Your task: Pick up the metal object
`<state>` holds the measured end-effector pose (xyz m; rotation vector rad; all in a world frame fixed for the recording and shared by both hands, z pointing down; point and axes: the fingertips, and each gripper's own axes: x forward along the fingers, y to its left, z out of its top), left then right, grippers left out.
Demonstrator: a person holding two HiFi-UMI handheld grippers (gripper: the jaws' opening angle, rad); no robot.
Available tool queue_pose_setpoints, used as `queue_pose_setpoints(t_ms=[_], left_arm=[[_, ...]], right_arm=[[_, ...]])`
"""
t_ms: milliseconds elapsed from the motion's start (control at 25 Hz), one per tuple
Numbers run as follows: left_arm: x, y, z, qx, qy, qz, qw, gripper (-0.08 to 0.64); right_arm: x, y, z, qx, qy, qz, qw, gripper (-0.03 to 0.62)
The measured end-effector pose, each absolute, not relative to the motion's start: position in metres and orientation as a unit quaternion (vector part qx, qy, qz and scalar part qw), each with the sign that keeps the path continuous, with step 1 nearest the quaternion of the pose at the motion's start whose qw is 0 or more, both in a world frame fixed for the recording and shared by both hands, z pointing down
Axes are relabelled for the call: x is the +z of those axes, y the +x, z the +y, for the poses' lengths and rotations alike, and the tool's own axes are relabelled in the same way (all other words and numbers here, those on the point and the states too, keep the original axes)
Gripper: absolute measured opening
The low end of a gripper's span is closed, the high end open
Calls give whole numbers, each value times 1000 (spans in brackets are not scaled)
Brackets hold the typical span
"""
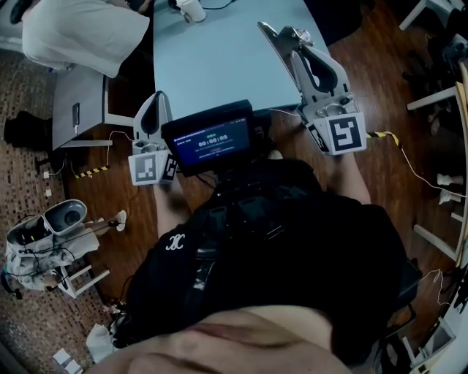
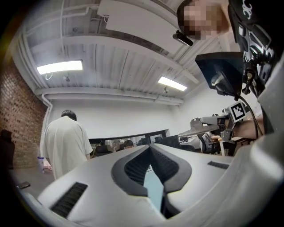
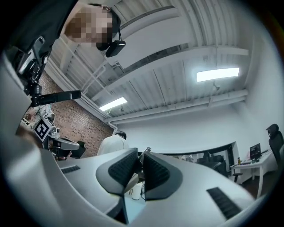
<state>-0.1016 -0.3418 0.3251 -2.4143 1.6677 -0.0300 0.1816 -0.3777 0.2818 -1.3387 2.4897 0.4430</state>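
Observation:
My right gripper (image 1: 287, 38) is held above the right part of the light blue table (image 1: 219, 58). Its jaws are nearly together on a thin metal object (image 1: 265, 31) that sticks out past the tips. In the right gripper view a grey metal sliver, the metal object (image 3: 145, 152), pokes up between the black pads of the right gripper (image 3: 141, 156). My left gripper (image 1: 155, 101) hangs at the table's near left edge. In the left gripper view the tips of the left gripper (image 2: 150, 150) touch with nothing between them.
A person in a white shirt (image 1: 80, 33) stands at the table's far left corner. A white cup (image 1: 191, 9) sits at the table's far end. A small monitor (image 1: 210, 139) rides on my chest rig. A grey chair (image 1: 77, 109) stands left, white furniture legs (image 1: 431, 98) right.

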Motion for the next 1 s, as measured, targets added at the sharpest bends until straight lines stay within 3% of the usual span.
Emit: queue_pose_setpoints(t_ms=[360, 520, 720, 880, 1000], left_arm=[[305, -65, -190, 10, -838, 530, 125, 11], [339, -131, -77, 15, -845, 519, 130, 11], [356, -216, 142, 17, -844, 515, 149, 11], [313, -236, 310, 29, -828, 520, 209, 11], [298, -238, 347, 32, -820, 520, 236, 12]], right_arm=[[247, 209, -201, 185, -477, 845, 155, 41], [274, 150, -77, 192, -489, 836, 157, 41], [295, 79, 158, 178, -514, 825, 157, 41], [278, 57, 325, 172, -522, 820, 161, 41], [273, 56, 360, 167, -528, 816, 163, 41]])
